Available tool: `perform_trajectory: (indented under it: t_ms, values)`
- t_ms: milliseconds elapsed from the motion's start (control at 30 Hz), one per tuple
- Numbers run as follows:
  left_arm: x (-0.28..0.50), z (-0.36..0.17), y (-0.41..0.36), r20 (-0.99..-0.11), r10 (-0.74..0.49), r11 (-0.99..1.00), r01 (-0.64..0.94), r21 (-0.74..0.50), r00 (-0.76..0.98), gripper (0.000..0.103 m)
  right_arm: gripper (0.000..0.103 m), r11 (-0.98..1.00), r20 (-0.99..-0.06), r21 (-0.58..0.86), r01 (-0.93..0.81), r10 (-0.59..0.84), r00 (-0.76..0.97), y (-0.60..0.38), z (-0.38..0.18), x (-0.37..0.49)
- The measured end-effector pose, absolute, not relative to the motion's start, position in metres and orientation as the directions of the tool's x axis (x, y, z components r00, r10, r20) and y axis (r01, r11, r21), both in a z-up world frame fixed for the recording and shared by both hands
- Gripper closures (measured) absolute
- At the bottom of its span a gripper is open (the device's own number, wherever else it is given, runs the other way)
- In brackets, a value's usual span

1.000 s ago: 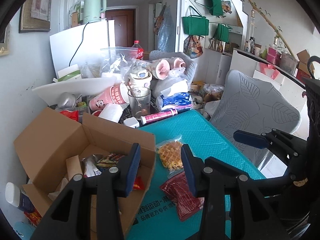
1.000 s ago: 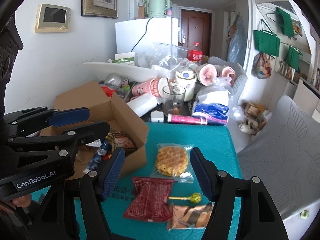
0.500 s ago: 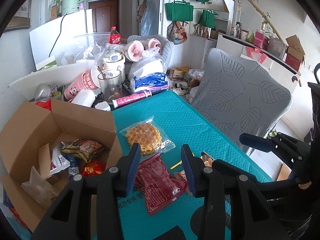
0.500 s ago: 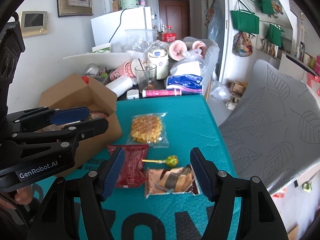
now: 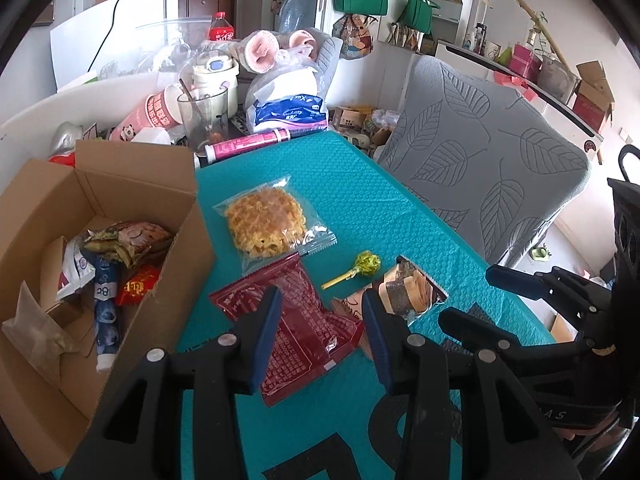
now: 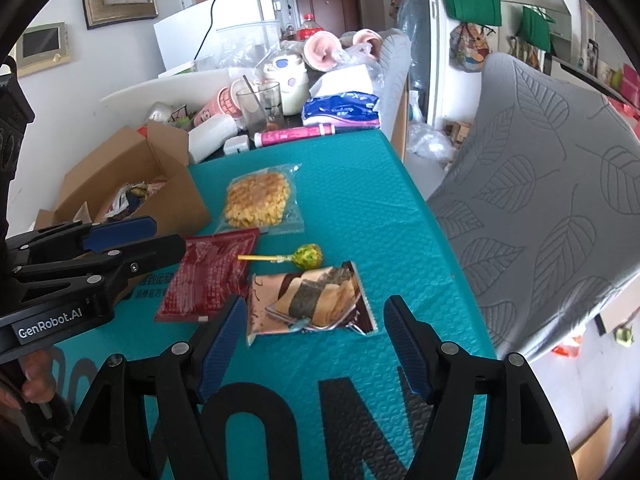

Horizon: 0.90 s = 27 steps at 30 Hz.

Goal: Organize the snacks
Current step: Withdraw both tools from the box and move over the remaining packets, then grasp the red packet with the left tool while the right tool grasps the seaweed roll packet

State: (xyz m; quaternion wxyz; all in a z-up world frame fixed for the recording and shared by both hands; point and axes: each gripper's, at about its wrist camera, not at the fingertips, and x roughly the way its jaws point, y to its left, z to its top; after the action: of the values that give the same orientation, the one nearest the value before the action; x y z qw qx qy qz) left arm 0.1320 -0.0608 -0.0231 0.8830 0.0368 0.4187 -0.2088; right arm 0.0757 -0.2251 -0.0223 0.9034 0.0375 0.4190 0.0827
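Note:
Snacks lie on the teal mat (image 5: 360, 208): a bagged waffle (image 5: 266, 222), a dark red packet (image 5: 292, 328), a green lollipop (image 5: 366, 264) and a brown wafer packet (image 5: 408, 292). An open cardboard box (image 5: 132, 208) at the left holds several snacks. My left gripper (image 5: 320, 336) is open and empty, above the red packet. My right gripper (image 6: 316, 344) is open and empty, just in front of the wafer packet (image 6: 308, 300). The waffle (image 6: 258, 200), red packet (image 6: 212, 276), lollipop (image 6: 306, 257) and box (image 6: 160, 196) also show in the right wrist view.
Behind the mat is clutter: a glass (image 5: 202, 118), pink cups (image 5: 154, 114), a pink tube (image 5: 248, 144), a blue tissue pack (image 5: 288, 110) and a cola bottle (image 5: 220, 32). A grey leaf-patterned chair (image 5: 492, 168) stands at the mat's right edge.
Both grippers have pulled back toward the mat's near end and swung right. The left gripper has left the box and now hangs over the red packet. Both stay open.

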Motion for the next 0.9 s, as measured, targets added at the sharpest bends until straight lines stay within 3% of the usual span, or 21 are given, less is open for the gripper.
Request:
perform_trajectory:
  t_ms: [200, 600, 900]
  values:
    - [0.133, -0.042, -0.058, -0.776, -0.353, 0.914, 0.371, -0.165, 0.523, 0.062, 0.022, 0.975, -0.776, 0.189, -0.114, 0.219, 0.591, -0.23, -0.045, 0.082]
    - [0.145, -0.071, -0.049, -0.807, -0.363, 0.923, 0.3, -0.241, 0.466, 0.062, 0.022, 0.949, -0.806, 0.291, -0.117, 0.309, 0.505, -0.225, -0.072, 0.097]
    - [0.153, -0.067, -0.052, -0.8, -0.353, 0.926, 0.303, -0.225, 0.485, 0.062, 0.022, 0.929, -0.807, 0.348, -0.126, 0.365, 0.464, -0.218, -0.084, 0.116]
